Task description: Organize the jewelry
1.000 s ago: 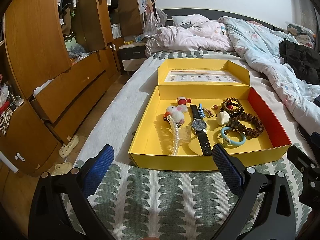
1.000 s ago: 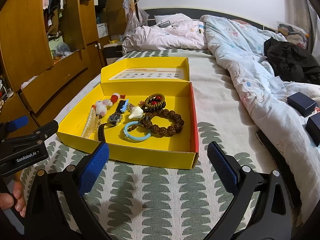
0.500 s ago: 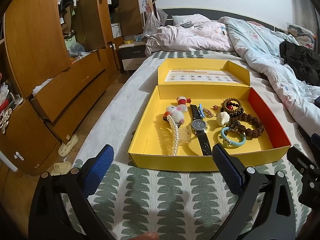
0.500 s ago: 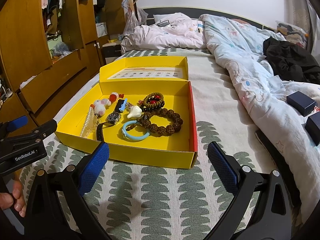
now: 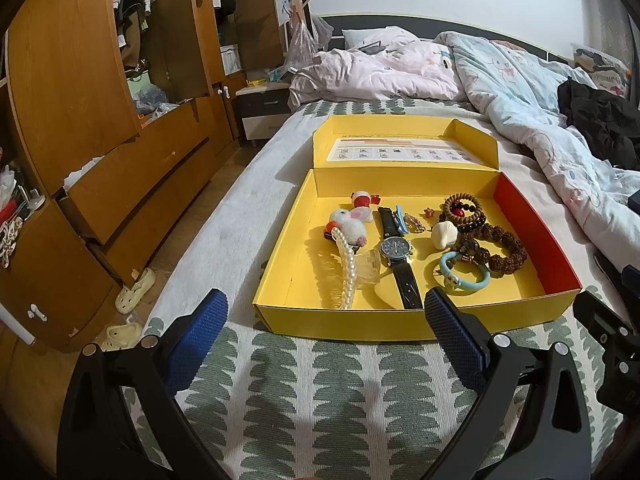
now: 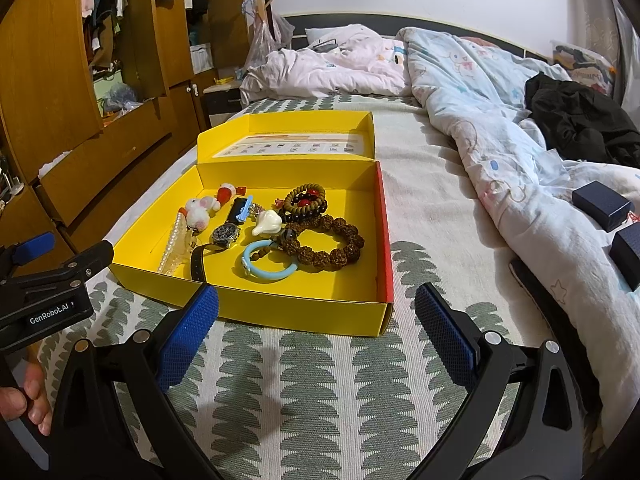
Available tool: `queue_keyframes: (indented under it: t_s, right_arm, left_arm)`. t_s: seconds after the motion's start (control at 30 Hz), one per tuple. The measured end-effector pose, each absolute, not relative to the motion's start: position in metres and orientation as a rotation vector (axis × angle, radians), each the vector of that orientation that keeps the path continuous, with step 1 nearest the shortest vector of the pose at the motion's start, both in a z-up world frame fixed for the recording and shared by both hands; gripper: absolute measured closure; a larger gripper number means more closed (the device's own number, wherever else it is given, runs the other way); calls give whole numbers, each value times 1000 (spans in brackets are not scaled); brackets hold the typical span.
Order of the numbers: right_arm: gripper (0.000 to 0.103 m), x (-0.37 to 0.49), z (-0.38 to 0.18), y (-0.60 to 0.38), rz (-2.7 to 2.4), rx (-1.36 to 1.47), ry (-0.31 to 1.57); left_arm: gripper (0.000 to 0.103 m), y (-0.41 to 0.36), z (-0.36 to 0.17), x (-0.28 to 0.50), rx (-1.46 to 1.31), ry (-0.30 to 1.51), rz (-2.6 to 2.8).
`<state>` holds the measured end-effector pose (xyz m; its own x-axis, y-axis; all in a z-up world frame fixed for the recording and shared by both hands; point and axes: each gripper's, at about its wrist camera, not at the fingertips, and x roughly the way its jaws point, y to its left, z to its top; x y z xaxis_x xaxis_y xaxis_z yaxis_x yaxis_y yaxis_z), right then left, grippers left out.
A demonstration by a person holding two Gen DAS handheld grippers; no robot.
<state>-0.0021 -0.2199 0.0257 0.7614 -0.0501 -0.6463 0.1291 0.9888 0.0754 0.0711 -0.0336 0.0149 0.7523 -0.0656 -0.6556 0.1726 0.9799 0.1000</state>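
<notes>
Two hand-held tools hover over a bed, both spread wide and empty, facing an open yellow box (image 5: 344,322) of jewelry straight ahead. The left tool (image 5: 326,326) sits nearer the wristwatch (image 5: 396,249), whose strap runs away from it; the right tool (image 6: 316,320) is nearer the one blue bangle (image 6: 269,267) and three beaded bracelets (image 6: 328,242).
</notes>
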Motion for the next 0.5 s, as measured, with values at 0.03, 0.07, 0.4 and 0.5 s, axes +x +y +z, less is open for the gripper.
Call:
queue_keyframes:
  t_s: [0.03,0.07,0.4,0.5]
  right_arm:
    - [4,-2,26,-221,-98,117,699]
    - [4,-3,26,-221,-98,118,698]
    - [4,-3,26,-222,-98,117,698]
    - [4,-2,26,-220,-98,118,699]
  left_arm:
    - [6,-34,14,71,158,707,-129]
    - [6,-34,15,71,159,706,-129]
    - [6,-35,15,71,160,705,-130]
    - [6,-35,15,71,162,701,-131]
